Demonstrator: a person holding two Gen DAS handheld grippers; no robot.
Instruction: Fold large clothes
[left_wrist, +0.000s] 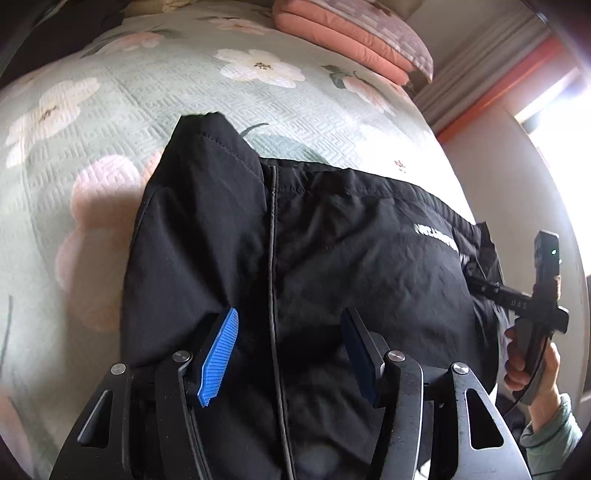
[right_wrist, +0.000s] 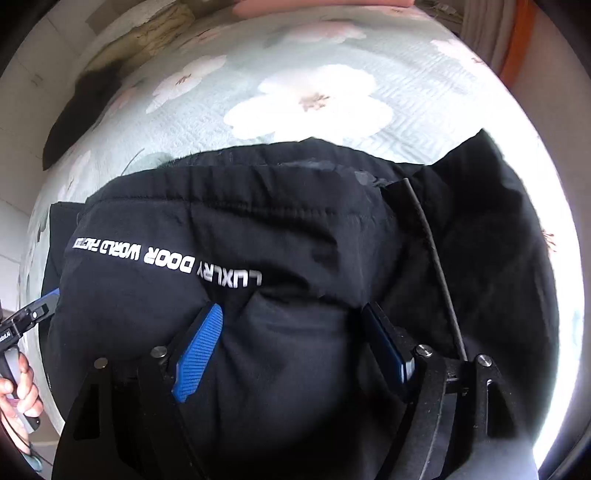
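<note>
Mid-fold: black jacket (left_wrist: 332, 258) lies bunched on the bed (left_wrist: 110, 129), left claw (left_wrist: 290, 354) and right claw (right_wrist: 291, 347) both apart above it, gripping nothing; next, likely clamp the near edge.

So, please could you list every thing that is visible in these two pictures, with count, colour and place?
black padded jacket with white lettering: one, black, spread on the bed under both grippers
pale green quilted bedspread with flower print: one, green with white and pink flowers, covers the bed
folded pink and mauve quilt: one, at the far end of the bed
grey curtain with orange band: one, far right, beside the bright window
left hand-held gripper: one, black with blue pads, open over the jacket
right hand-held gripper: one, same colours, open over the jacket
</note>
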